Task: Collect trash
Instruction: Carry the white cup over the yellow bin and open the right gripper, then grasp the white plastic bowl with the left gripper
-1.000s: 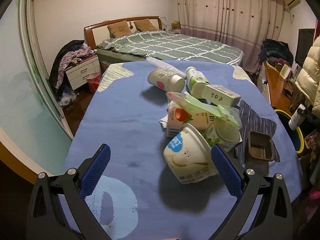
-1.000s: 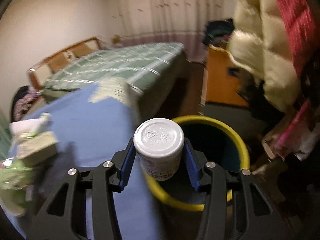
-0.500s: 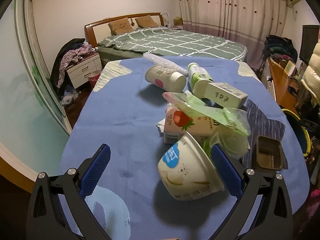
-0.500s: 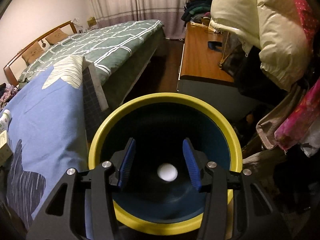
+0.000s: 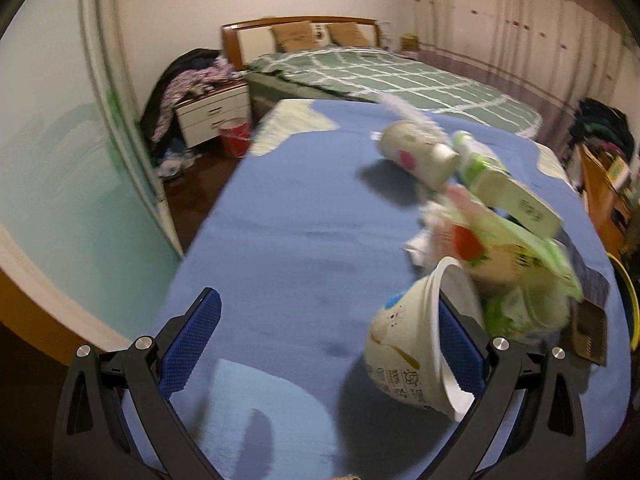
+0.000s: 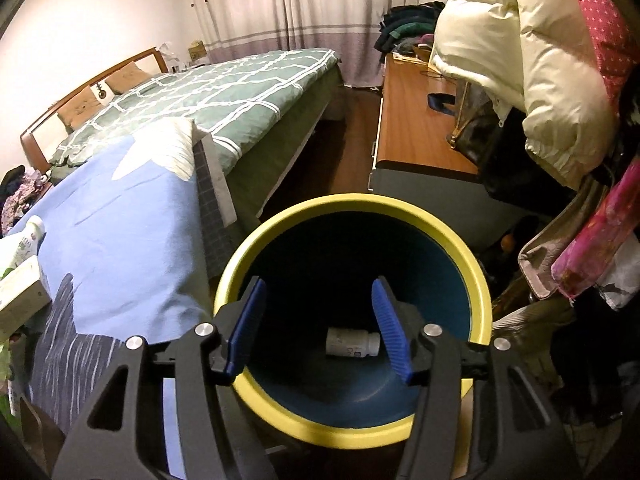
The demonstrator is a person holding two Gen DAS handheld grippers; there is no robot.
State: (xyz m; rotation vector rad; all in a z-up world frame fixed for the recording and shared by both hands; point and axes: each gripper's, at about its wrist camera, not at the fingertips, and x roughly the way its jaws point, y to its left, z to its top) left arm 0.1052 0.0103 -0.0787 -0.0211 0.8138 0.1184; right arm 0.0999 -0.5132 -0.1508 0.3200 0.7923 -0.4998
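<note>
In the left wrist view my left gripper (image 5: 326, 300) stands wide open low over the blue tablecloth (image 5: 288, 240). A white paper cup (image 5: 408, 344) lies on its side against the right finger, whose pad shows in the cup's mouth. Behind it is a trash pile: a strawberry carton (image 5: 468, 242), a green plastic bag (image 5: 524, 252), a pale box (image 5: 524, 204) and a cream cup (image 5: 416, 156). My right gripper (image 6: 318, 284) hangs over the yellow-rimmed bin (image 6: 280, 228), its jaws opening with nothing between them. A white bottle (image 6: 352, 342) lies on the bin's bottom.
A small metal tin (image 5: 588, 332) sits at the table's right edge, near the bin's rim (image 5: 628, 300). A bed (image 6: 224, 92) lies beyond the table. A wooden desk (image 6: 416, 120) and hanging coats (image 6: 520, 60) crowd the bin's right side.
The white bottle left my right gripper and dropped into the bin, and the jaws widened. My left gripper moved in on the white cup, which now sits at its right finger.
</note>
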